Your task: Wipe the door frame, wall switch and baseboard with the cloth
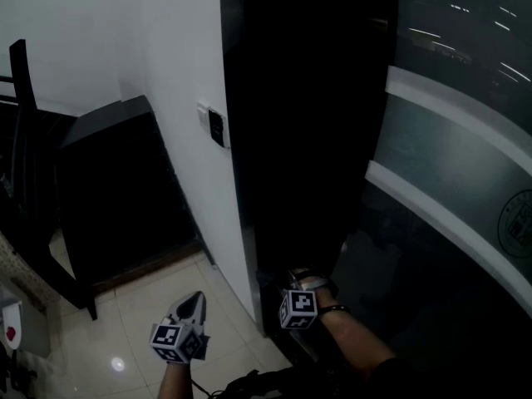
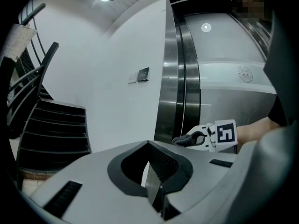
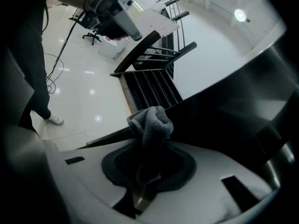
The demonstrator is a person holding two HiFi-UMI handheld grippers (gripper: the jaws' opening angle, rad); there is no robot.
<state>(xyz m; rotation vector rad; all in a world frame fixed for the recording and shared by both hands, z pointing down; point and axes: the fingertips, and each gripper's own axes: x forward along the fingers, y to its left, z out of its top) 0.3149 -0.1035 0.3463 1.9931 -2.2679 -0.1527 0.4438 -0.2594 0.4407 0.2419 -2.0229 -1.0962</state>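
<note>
The hall was dim: a pale tiled floor (image 1: 158,306), a white wall (image 1: 179,48) and, at its right edge, the tall dark door frame (image 1: 307,140). The switch (image 1: 216,127) sat on the wall just beside the frame, well above both tools.

My right hand-held gripper (image 1: 306,279) was low down at the foot of the frame. Its jaws were clamped on the grey cloth (image 3: 150,125), which stuck out past the tips as a bunched wad. The dark surface lay right behind that wad, but I could not tell whether they were touching. My left hand-held gripper (image 1: 193,299) hung over the floor near the wall's corner, with its jaws pressed together and nothing in them.

I judged the step to be wiping the lower frame. To do it well I would have leaned the wad squarely onto the metal, so that the cloth met it and the hard tips did not. I would have run long strokes along the frame's edge and held the squeeze firm, because a wad that small could slip out under drag. The left tool only needed to stay clear of the stroke. I could not pick out the baseboard with any certainty in that gloom.
</note>
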